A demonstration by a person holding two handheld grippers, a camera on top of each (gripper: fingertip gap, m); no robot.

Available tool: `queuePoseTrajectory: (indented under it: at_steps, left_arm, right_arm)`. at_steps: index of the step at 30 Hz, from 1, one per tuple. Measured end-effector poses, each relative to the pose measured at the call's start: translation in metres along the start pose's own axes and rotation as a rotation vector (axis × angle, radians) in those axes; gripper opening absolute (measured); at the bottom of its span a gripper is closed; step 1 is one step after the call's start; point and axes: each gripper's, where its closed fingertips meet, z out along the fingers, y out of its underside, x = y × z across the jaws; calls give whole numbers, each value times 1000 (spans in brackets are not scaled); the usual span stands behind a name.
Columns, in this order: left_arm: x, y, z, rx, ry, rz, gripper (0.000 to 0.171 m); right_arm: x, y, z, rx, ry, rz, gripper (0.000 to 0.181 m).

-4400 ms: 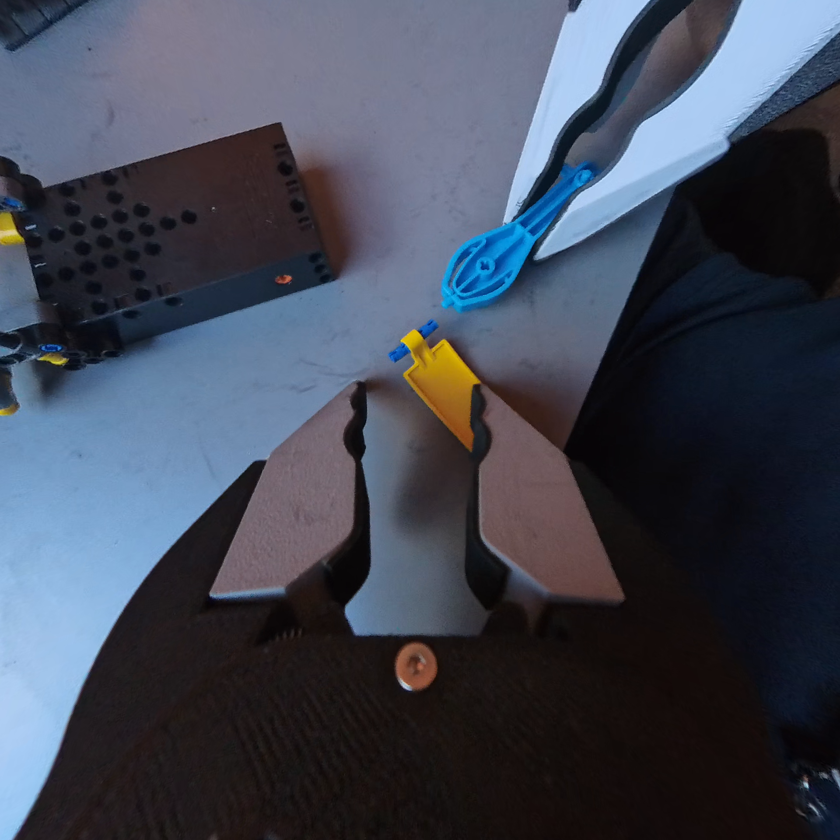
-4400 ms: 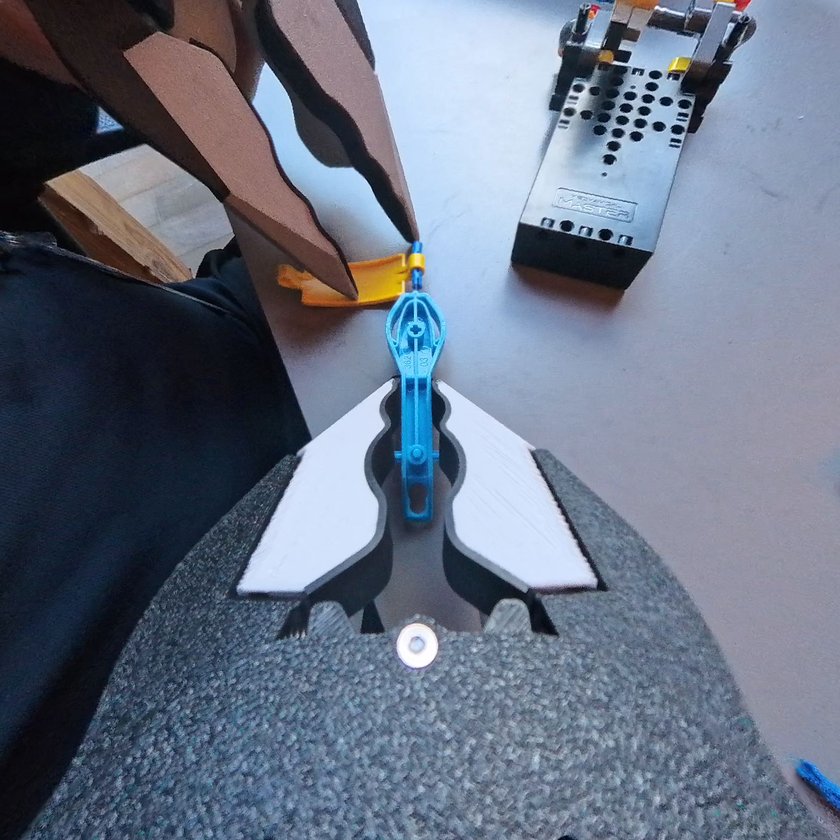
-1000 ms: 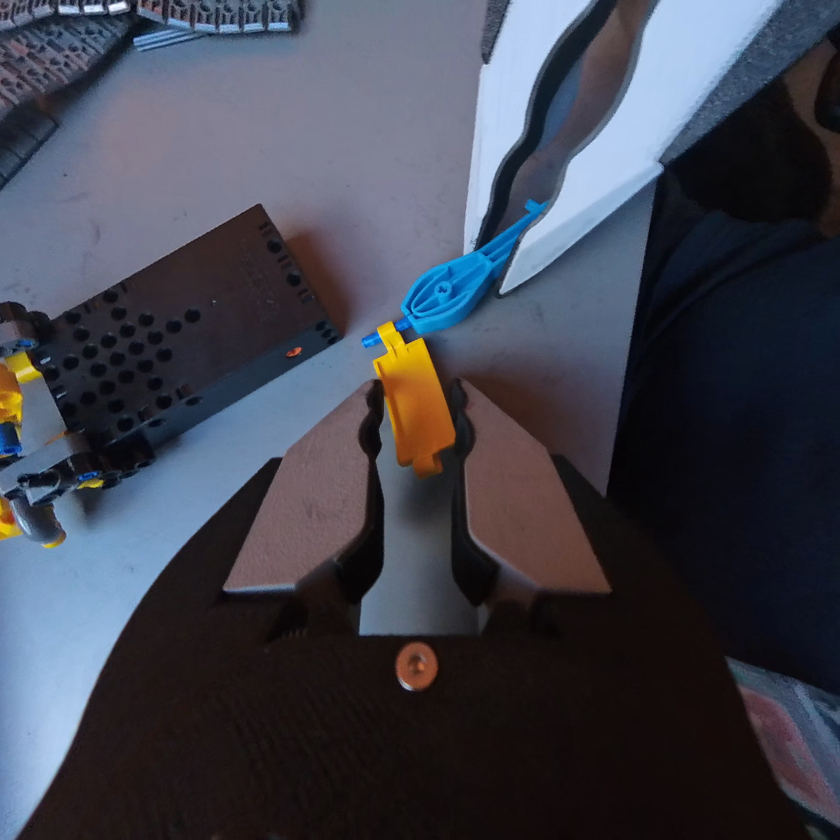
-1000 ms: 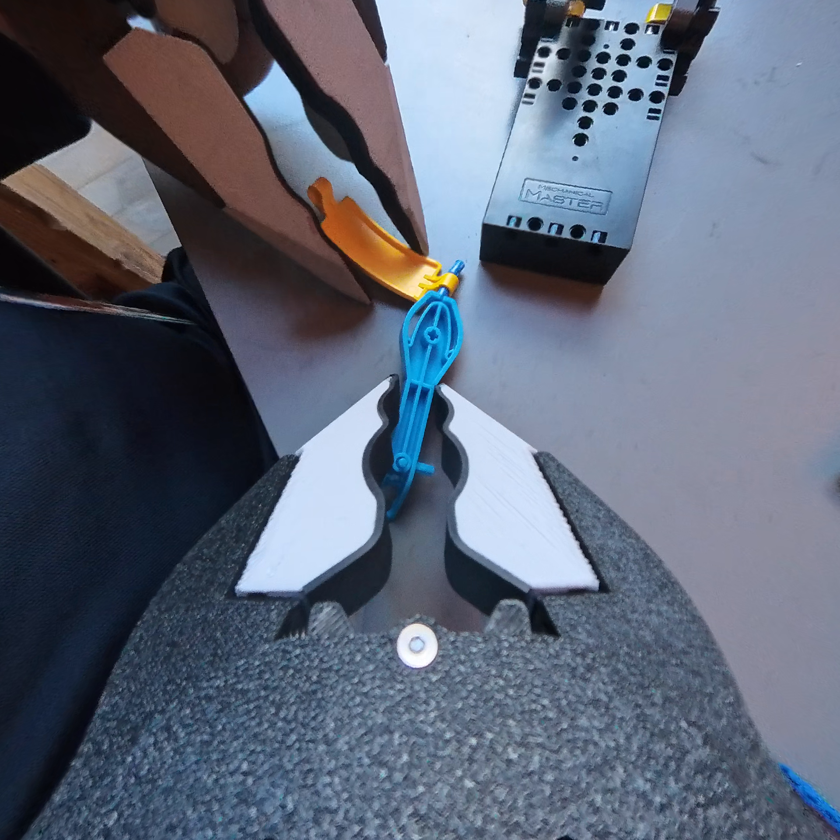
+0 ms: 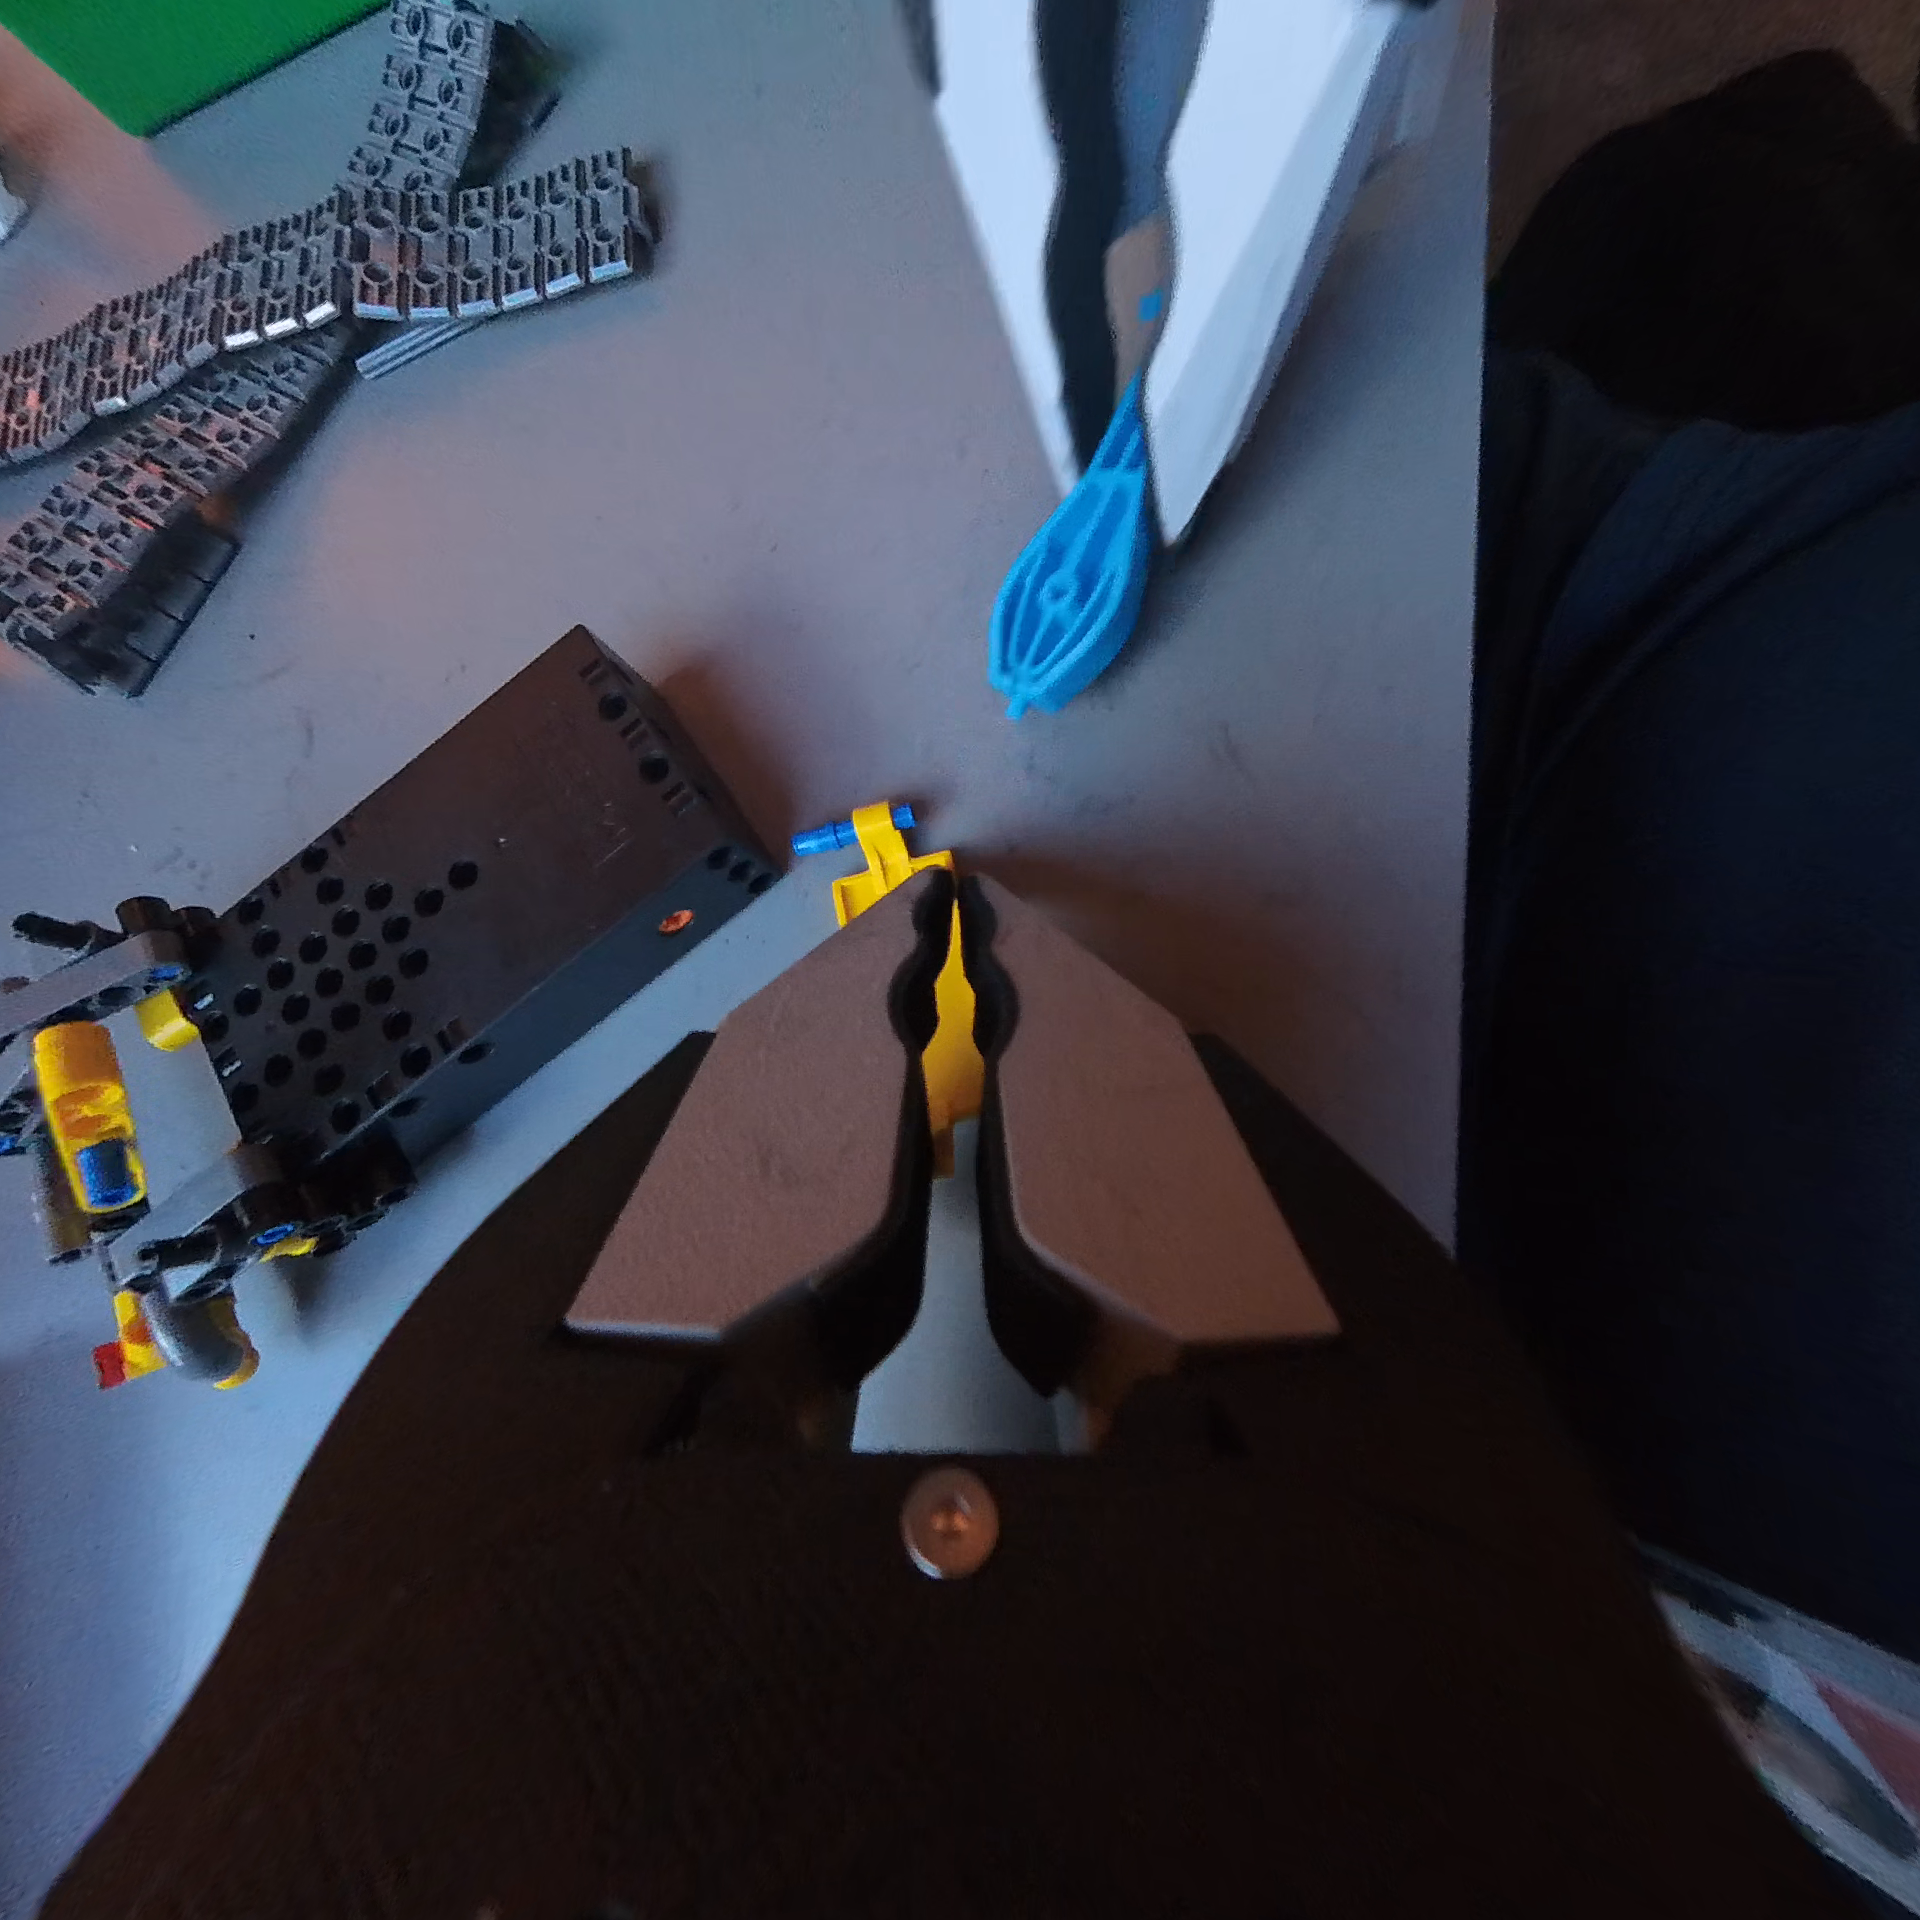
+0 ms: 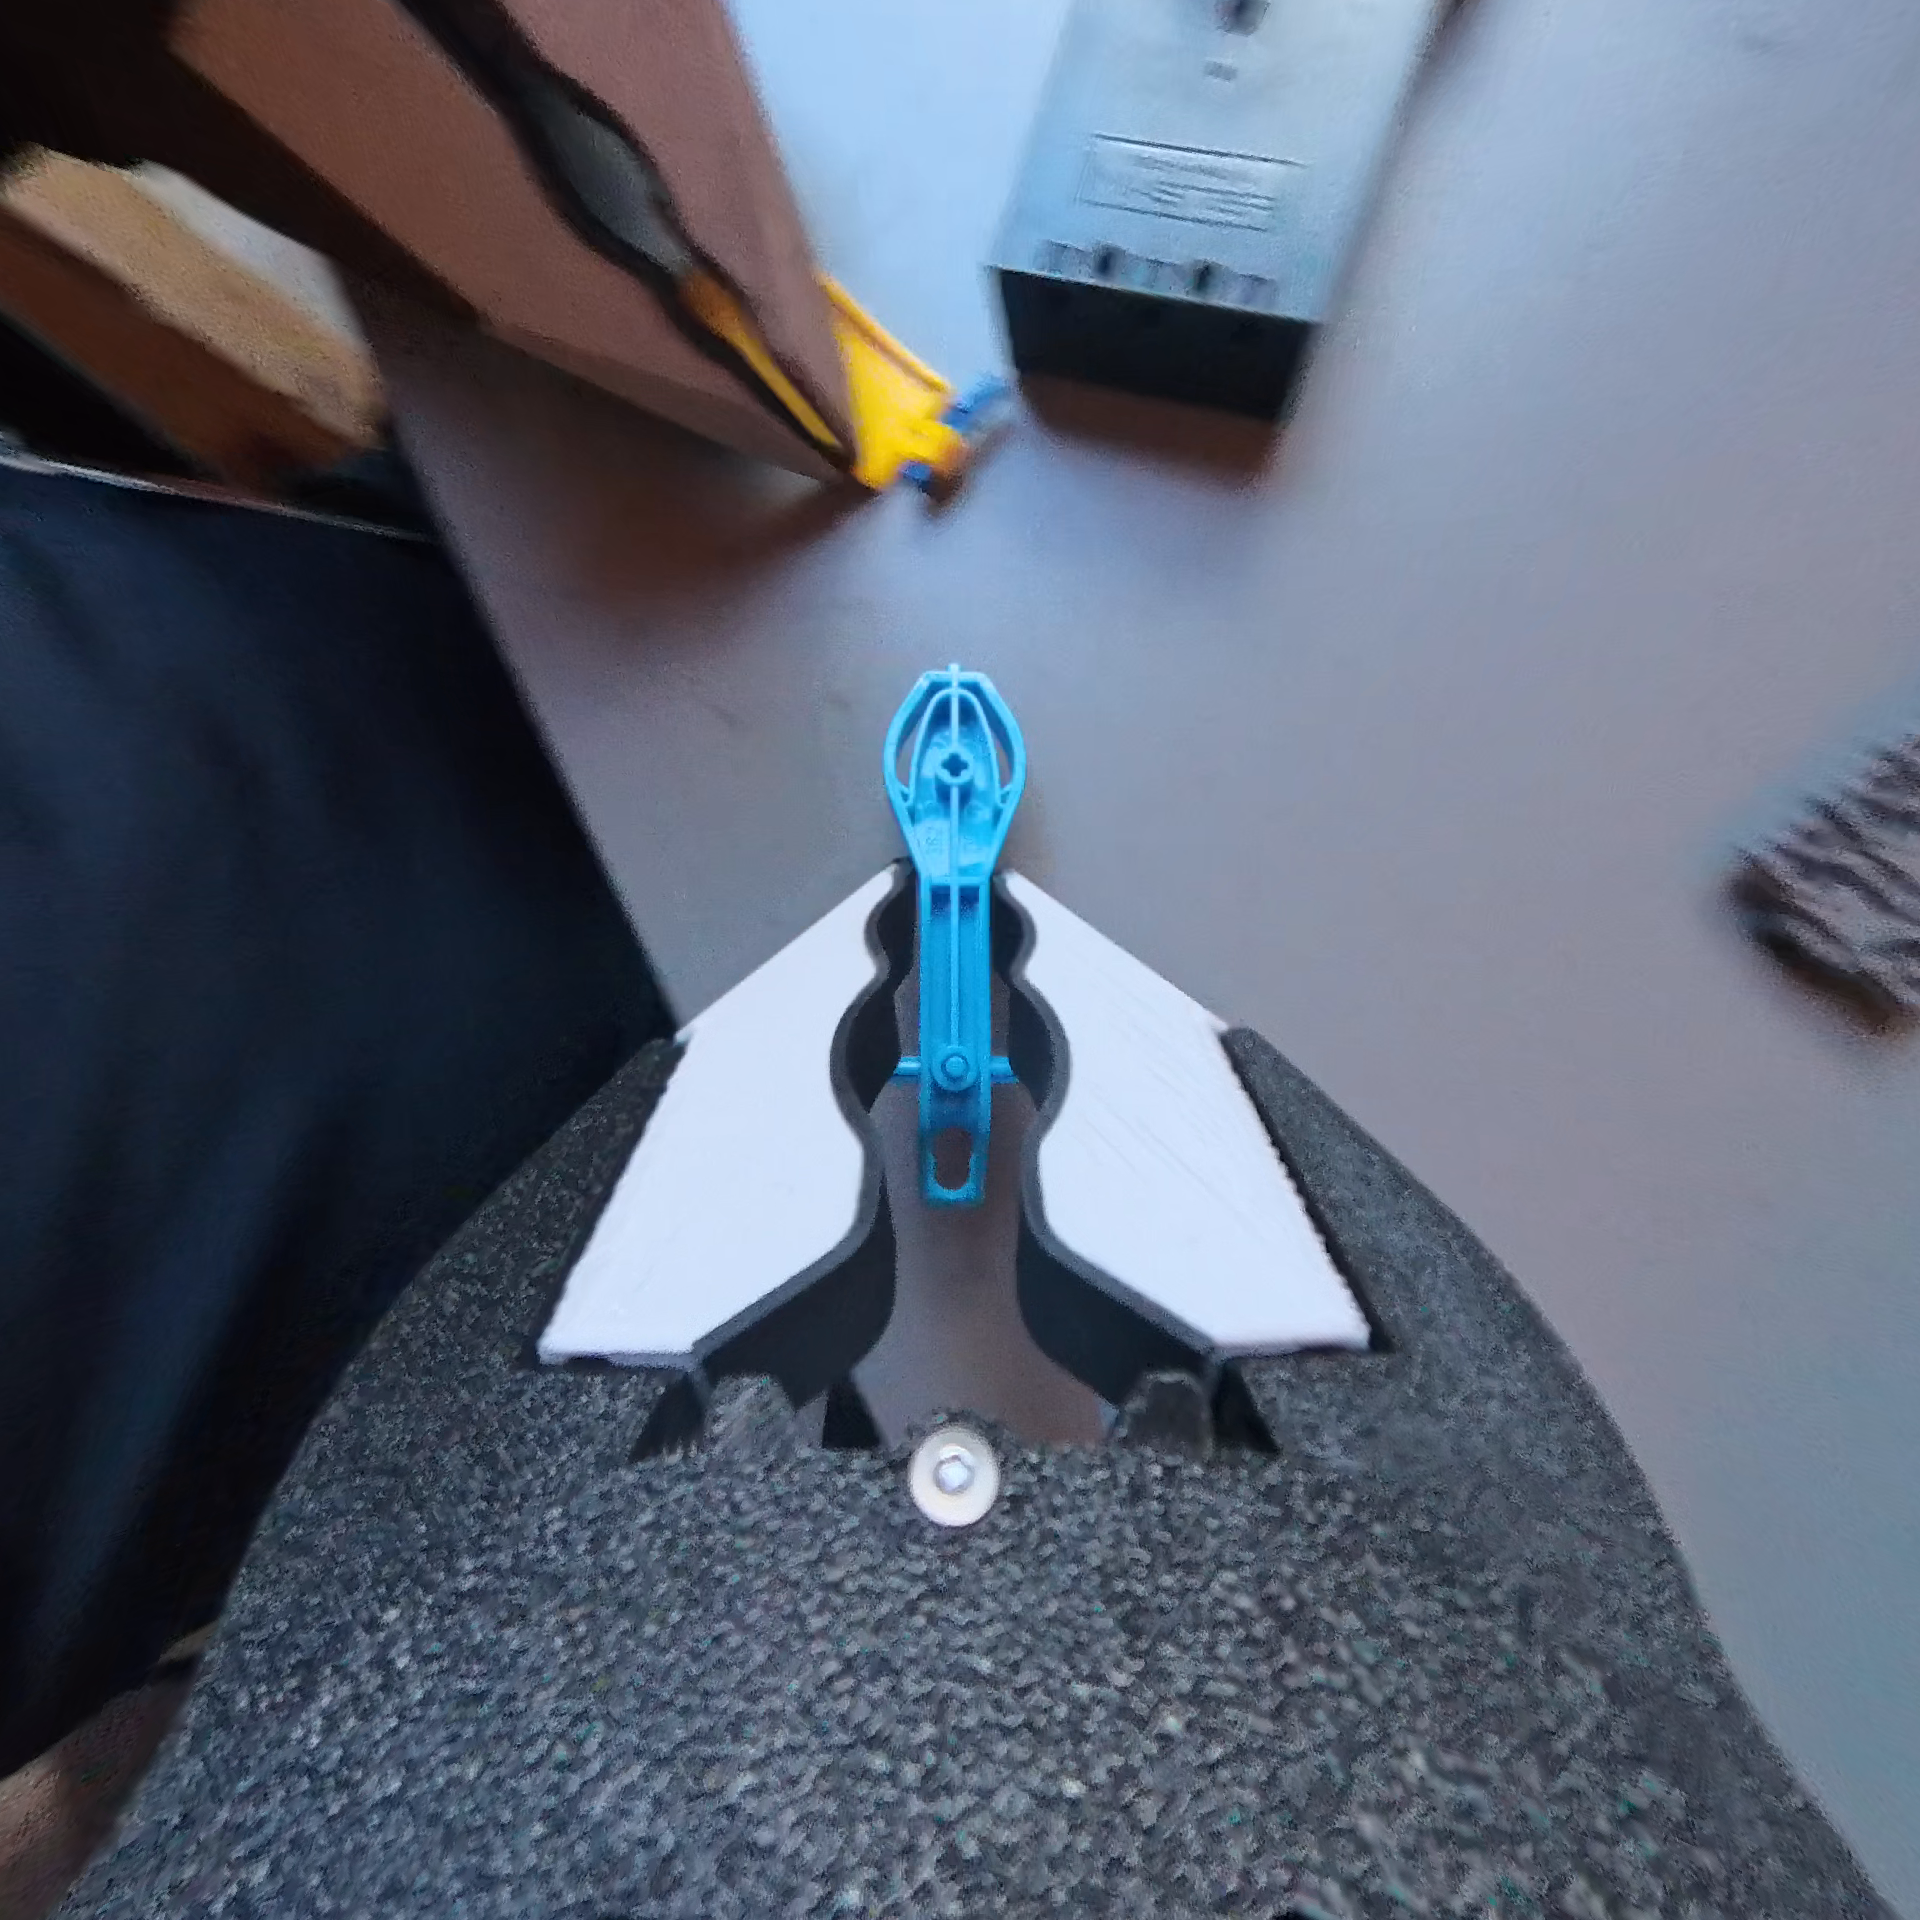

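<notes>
My left gripper (image 5: 954, 883), with brown fingers, is shut on a yellow plastic panel piece (image 5: 948, 1049). A small blue pin (image 5: 831, 834) runs through the panel's lug just beyond the fingertips. The panel also shows in the right wrist view (image 6: 894, 405), blurred. My right gripper (image 6: 951, 868), with white fingers, is shut on the handle of a blue plastic tool (image 6: 954, 904) with an oval cage head. The tool also shows in the left wrist view (image 5: 1070, 582). It is apart from the panel, up and to the right of it.
A black perforated block (image 5: 457, 925) with a yellow and grey mechanism (image 5: 94, 1122) lies on the grey table (image 5: 779, 499) at left. Grey track links (image 5: 312, 281) lie at the far left. The table edge and a person's dark clothing (image 5: 1704, 935) are at the right. The left gripper's tips are roughly 9 cm from the right gripper's. The left tips stand about 9 cm off the black perforated block (image 5: 457, 925).
My left gripper has closed tight on the yellow panel. The blue tool, which touched the blue pin a second ago, has pulled away from it.
</notes>
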Motion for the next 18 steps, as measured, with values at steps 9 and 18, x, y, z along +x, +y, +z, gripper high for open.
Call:
queuePoseTrajectory:
  at_steps: [9,18]
  left_arm:
    - [14,0,-5,36,35,17,0]
    - [19,1,-9,41,-15,80,0]
  right_arm:
    - [50,-9,-16,104,299,-28,36]
    - [-9,-62,39,242,-21,105,28]
